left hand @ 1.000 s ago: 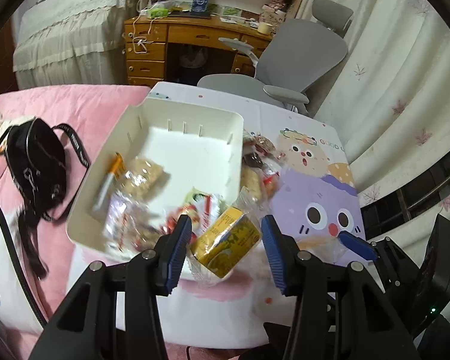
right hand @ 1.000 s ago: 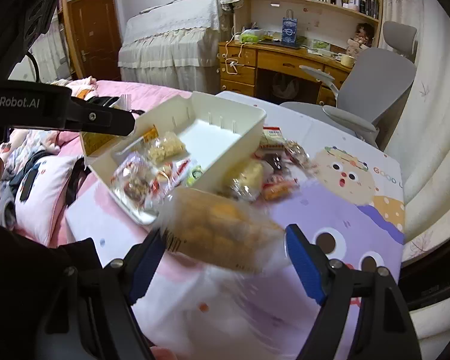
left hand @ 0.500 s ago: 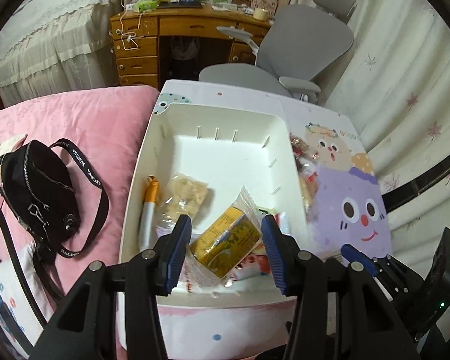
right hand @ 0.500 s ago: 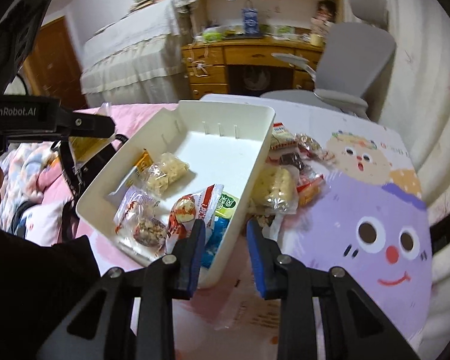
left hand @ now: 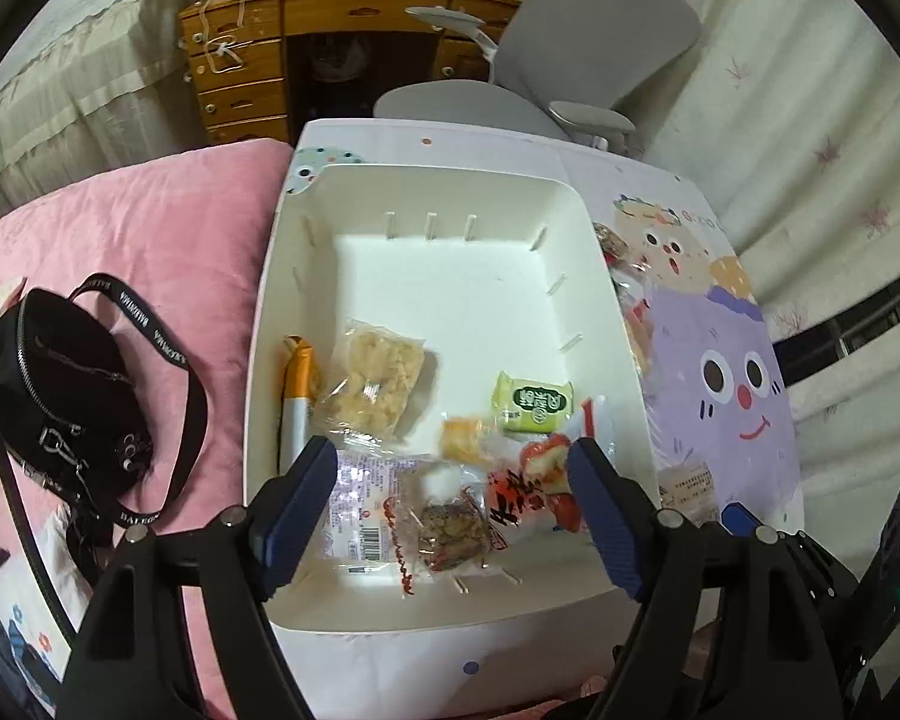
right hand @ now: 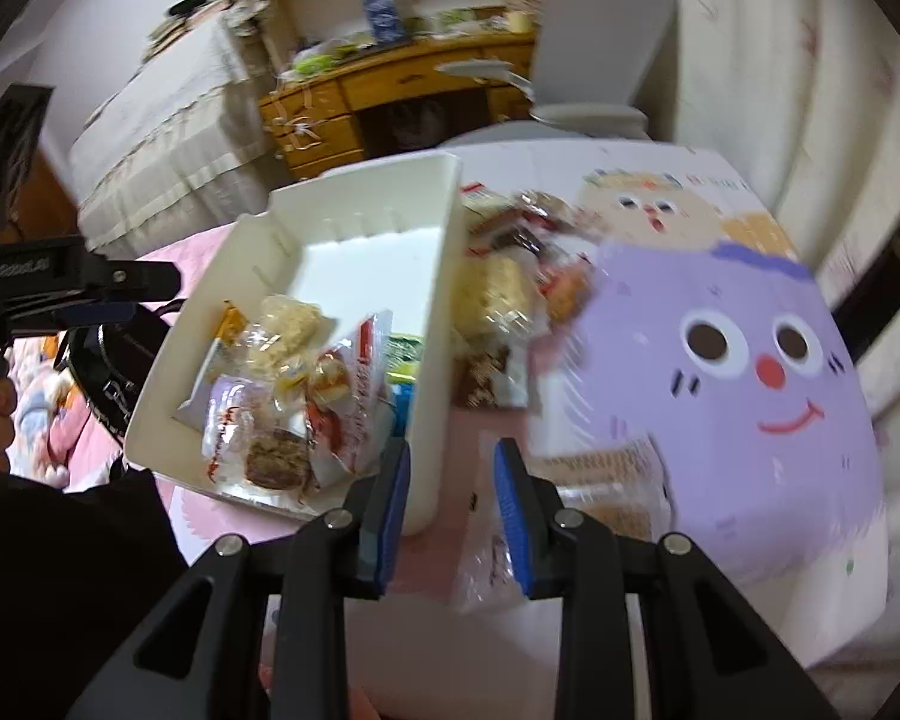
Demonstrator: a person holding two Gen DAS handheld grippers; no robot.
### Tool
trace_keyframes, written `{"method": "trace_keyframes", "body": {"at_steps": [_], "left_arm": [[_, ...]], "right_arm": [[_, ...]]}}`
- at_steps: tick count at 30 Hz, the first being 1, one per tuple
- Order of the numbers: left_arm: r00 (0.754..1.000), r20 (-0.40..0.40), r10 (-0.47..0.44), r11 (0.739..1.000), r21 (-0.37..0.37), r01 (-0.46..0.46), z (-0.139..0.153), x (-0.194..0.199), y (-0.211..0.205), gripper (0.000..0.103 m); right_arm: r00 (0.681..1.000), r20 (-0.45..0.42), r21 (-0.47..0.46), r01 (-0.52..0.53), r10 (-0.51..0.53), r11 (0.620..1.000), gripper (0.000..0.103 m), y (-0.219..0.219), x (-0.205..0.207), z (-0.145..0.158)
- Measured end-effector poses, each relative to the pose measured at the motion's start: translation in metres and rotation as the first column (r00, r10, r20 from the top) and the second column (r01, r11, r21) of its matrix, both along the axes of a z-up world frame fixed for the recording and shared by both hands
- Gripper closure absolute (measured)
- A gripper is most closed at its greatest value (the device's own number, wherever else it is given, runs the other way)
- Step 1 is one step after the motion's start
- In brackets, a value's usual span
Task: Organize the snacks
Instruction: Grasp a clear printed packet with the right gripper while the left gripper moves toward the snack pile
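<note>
Between the blue-padded fingers of the black left gripper [left hand: 450, 516], a white bin [left hand: 450, 186] is showing its plain white floor. Just ahead of the pads, a clear wrapper [left hand: 366, 504] printed in red and pale purple is covering a brown snack, and a red-and-white packet [left hand: 528, 504] is lying beside it. Farther ahead, a green-and-cream packet [left hand: 531, 403], a pale yellow puffed bar [left hand: 378, 384] and an orange-and-white tube [left hand: 297, 384] are showing. To the left, a black bag [left hand: 60, 396] with white lettering on its strap is lying on pink bedding [left hand: 168, 228]. Beyond the right gripper [right hand: 450, 492], black with blue pads, a lilac cartoon face [right hand: 744, 360] with a red nose is patterning the tablecloth.
</note>
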State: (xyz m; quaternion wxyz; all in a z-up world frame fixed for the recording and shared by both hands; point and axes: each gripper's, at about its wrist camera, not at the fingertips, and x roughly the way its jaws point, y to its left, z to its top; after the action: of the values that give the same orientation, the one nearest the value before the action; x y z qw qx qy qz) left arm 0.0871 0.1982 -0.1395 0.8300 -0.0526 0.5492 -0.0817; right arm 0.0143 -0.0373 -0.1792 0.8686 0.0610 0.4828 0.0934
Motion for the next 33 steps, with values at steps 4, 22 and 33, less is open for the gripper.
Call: {"method": "trace_keyframes", "body": {"at_steps": [4, 22, 33], "left_arm": [[0.998, -0.008, -0.065, 0.998, -0.004, 0.064, 0.001, 0.002, -0.011, 0.025], [0.920, 0.026, -0.392, 0.916, 0.099, 0.388, 0.026, 0.027, -0.085, 0.025], [0.794, -0.044, -0.607, 0.773, 0.200, 0.602, 0.024, 0.068, -0.145, 0.025]], "right_arm": [[0.997, -0.047, 0.024, 0.057, -0.056, 0.998, 0.070, -0.012, -0.004, -0.006], [0.920, -0.324, 0.268, 0.314, -0.222, 0.911, 0.041, -0.063, -0.016, -0.048], [0.745, -0.587, 0.380, 0.599, -0.316, 0.705, 0.037, -0.093, 0.002, -0.092]]}}
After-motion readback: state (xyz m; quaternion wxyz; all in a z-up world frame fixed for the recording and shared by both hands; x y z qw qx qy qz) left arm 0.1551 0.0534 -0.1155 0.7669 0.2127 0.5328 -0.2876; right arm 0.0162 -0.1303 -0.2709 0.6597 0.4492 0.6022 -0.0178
